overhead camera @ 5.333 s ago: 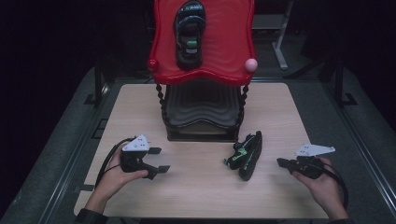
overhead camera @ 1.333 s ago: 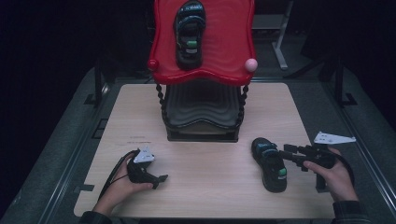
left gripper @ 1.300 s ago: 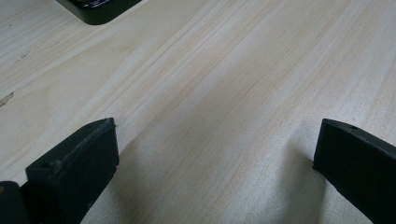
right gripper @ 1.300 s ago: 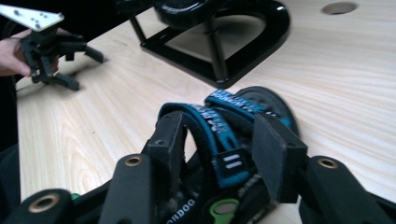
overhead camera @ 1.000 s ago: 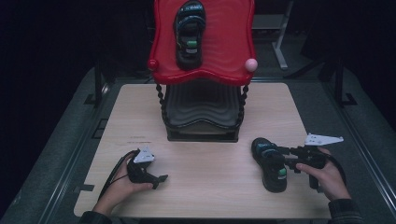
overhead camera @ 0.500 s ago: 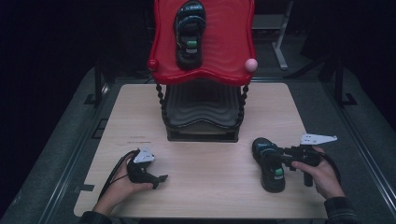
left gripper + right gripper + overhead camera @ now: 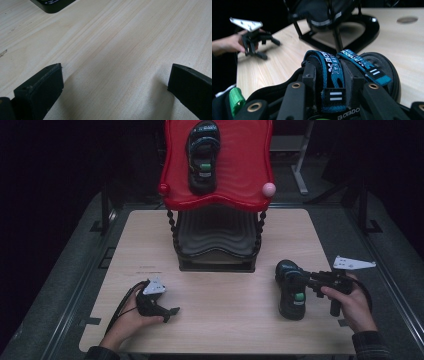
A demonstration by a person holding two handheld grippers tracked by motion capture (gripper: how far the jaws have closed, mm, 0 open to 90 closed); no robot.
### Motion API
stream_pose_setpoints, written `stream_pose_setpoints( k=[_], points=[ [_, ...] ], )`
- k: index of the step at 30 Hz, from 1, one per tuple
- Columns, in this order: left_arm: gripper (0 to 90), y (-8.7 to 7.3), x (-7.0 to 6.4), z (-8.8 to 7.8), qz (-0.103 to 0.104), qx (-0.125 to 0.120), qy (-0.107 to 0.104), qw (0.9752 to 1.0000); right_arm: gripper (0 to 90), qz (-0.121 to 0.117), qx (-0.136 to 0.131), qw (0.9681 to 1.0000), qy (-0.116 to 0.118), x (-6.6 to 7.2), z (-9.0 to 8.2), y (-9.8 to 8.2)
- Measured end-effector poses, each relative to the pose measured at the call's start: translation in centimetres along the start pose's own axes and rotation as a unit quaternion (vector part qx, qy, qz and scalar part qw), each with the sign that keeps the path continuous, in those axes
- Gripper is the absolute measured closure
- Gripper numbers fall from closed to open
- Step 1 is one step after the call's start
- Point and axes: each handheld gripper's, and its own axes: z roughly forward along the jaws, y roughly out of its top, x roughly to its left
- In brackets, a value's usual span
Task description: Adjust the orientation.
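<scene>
While we look down from the high view, we note these:
Red tray (image 7: 250, 180): top of a black stand (image 7: 216, 237), carrying one dark sandal (image 7: 202, 155), long axis running away from us.
Second sandal (image 7: 292, 289): sole-down on the tabletop (image 7: 220, 320), right of the stand; long axis near to far.
Right claw (image 7: 306, 281): closed on a teal strap (image 7: 332, 75) of that second sandal.
Left claw (image 7: 115, 85): spread wide, holding nothing, low over bare tabletop.

Table (image 7: 125, 50) pale matt wood, visible grain; red shelf (image 7: 250, 165) glossy plastic; sandal (image 7: 337, 72) woven cloth straps (printed lettering).
</scene>
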Motion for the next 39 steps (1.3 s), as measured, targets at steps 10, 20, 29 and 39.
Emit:
stream_pose_setpoints(
  k=[10,20,29,39],
  points=[
    [0.0,0.0,0.0,0.0,0.000,0.000,0.000,1.0000,66.8,-0.020,-0.031,0.9992,-0.018,1.6,-1.5,4.9],
    [0.0,0.0,0.0,0.0,-0.001,-0.001,0.000,1.0000,66.9,-0.042,-0.085,0.9954,-0.012,3.3,-2.4,10.7],
    [0.0,0.0,0.0,0.0,0.000,0.001,0.000,1.0000,66.9,-0.062,-0.116,0.9912,-0.016,4.6,-2.8,15.3],
    [0.0,0.0,0.0,0.0,0.001,0.002,0.000,1.0000,67.1,-0.082,-0.169,0.9820,-0.022,5.8,-3.8,21.5]
  ],
)
